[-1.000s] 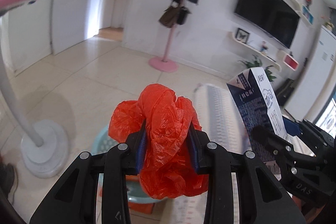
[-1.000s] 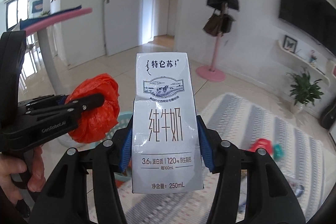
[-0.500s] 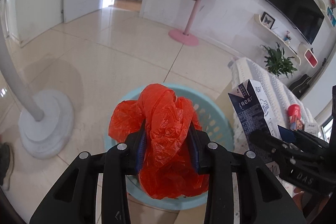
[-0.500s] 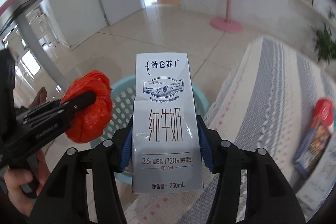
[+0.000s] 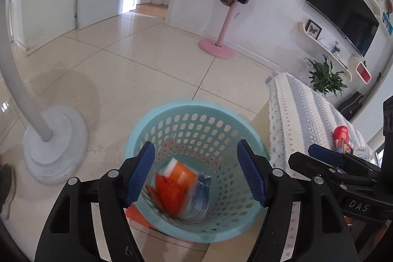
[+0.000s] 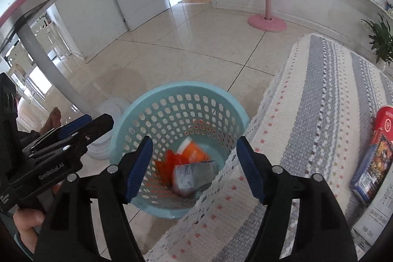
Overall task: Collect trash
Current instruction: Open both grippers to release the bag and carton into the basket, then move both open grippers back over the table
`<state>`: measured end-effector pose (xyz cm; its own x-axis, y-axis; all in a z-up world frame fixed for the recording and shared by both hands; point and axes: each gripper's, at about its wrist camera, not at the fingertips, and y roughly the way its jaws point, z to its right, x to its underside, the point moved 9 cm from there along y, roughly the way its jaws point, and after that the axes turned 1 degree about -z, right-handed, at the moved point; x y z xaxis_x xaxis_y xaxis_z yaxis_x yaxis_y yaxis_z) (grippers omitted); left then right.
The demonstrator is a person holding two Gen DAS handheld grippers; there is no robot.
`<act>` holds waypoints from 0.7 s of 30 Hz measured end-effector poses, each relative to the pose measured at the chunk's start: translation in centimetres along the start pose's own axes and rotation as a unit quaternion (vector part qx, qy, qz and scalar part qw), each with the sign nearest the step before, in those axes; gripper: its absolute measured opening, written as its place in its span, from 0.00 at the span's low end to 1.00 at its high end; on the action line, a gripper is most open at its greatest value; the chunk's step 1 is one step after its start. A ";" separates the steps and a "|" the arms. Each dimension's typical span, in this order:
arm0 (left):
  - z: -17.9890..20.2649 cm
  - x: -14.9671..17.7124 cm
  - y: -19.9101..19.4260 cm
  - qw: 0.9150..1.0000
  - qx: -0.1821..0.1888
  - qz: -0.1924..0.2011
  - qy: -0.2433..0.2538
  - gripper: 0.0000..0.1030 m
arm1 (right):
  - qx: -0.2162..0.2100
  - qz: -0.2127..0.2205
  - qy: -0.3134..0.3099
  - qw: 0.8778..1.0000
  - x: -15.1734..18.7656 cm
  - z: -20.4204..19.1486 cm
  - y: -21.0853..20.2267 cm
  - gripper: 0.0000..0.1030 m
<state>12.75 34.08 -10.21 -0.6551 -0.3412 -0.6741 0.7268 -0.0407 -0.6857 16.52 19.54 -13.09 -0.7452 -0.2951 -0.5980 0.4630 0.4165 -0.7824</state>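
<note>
A light blue perforated basket (image 5: pixel 196 112) stands on the tiled floor beside the table; it also shows in the right wrist view (image 6: pixel 181 90). Inside it lie the red plastic bag (image 5: pixel 169 193), blurred, and the milk carton (image 6: pixel 191 176), with an orange-and-white wrapper (image 6: pixel 192 151) beside them. My left gripper (image 5: pixel 196 173) is open and empty just above the basket. My right gripper (image 6: pixel 194 168) is open and empty above the basket's right rim, at the table edge.
A table with a white and grey woven cloth (image 6: pixel 319 114) is to the right, carrying a red-topped packet (image 6: pixel 375 149) and a white box (image 6: pixel 378 213). A white lamp base (image 5: pixel 54 146) stands left of the basket. A pink coat stand (image 5: pixel 218 48) is farther back.
Both grippers opened above the basket. The red bag and the milk carton dropped out of them into the basket.
</note>
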 end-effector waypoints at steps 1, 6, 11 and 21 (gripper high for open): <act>0.3 -0.1 -0.6 1.000 0.002 0.003 0.001 0.66 | 0.003 0.003 -0.002 1.000 0.1 0.1 -0.5 0.65; 2.5 -0.9 -3.3 1.000 0.015 0.020 0.010 0.65 | 0.010 0.025 -0.010 1.000 0.2 0.7 -4.2 0.63; 7.1 -2.2 -7.1 0.997 0.046 0.048 0.029 0.65 | 0.025 0.066 -0.013 0.997 -0.3 2.3 -9.9 0.62; 21.6 -0.5 -10.7 0.982 0.146 0.046 0.114 0.66 | 0.087 0.148 0.018 0.985 2.0 12.4 -22.9 0.62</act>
<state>9.79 14.36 3.37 -0.5886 -0.1376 -0.7966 0.7917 -0.2975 -0.5336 10.33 -1.24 1.50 -0.5809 -0.1510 -0.7999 0.7353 0.3242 -0.5952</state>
